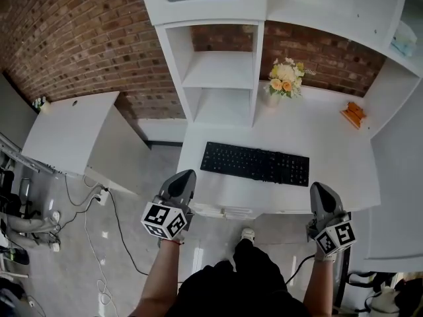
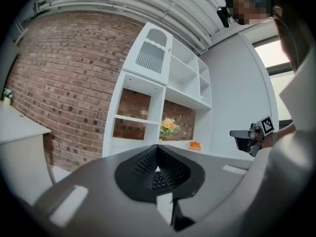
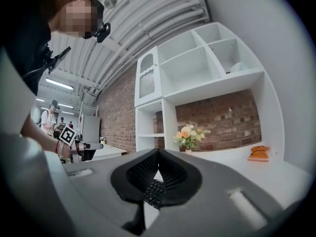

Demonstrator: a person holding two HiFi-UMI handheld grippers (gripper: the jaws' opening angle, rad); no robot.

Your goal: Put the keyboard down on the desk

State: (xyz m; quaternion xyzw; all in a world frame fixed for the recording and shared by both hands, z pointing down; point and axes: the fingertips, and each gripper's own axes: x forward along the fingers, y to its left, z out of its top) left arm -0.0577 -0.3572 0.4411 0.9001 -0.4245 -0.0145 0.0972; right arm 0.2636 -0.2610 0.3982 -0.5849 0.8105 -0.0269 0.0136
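Note:
A black keyboard (image 1: 255,163) lies flat on the white desk (image 1: 330,144), near its front edge. A strip of its keys shows through the left gripper's jaw gap (image 2: 157,180) and through the right one's (image 3: 154,191). My left gripper (image 1: 182,183) hangs at the desk's front left corner, short of the keyboard, its jaws shut and empty. At the desk's front right my right gripper (image 1: 323,197) is likewise shut with nothing in it. Both point level toward the shelves.
A vase of yellow and orange flowers (image 1: 285,79) stands at the back of the desk, an orange object (image 1: 355,113) at its right. White cubby shelves (image 1: 221,71) rise behind. A second white table (image 1: 73,132) stands left, cables on the floor (image 1: 92,230).

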